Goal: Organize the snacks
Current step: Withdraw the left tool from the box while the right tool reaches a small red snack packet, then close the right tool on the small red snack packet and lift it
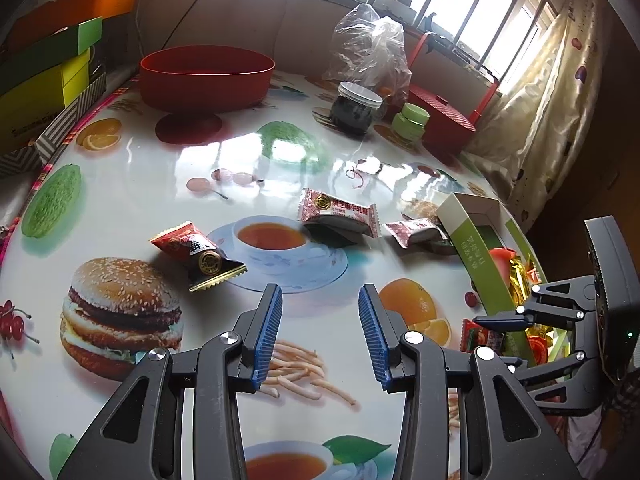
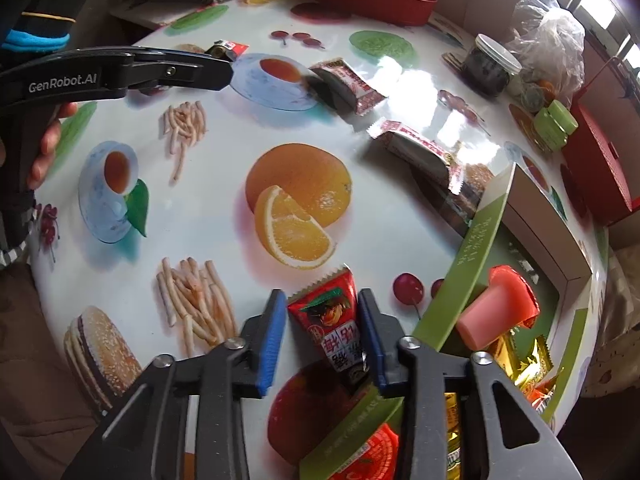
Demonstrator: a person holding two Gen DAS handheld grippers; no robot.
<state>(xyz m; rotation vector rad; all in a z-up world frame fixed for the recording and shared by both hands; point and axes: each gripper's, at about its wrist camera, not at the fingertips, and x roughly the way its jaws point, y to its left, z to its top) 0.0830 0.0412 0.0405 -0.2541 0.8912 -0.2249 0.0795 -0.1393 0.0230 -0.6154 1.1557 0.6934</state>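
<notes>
On my right wrist view, the right gripper [image 2: 322,338] sits at the bottom centre, its blue pads against both sides of a red snack packet [image 2: 334,320] printed with a cartoon face and Chinese characters I can't read. The packet lies on the food-printed table [image 2: 224,184], just left of the green box [image 2: 476,240]. "GenRobot.AI" reads on the left gripper [image 1: 320,332] at upper left there; its jaws stand apart, with nothing between them.

3 snack packets [image 1: 338,213] lie on the table [image 1: 168,184] left of the box [image 1: 476,248].
</notes>
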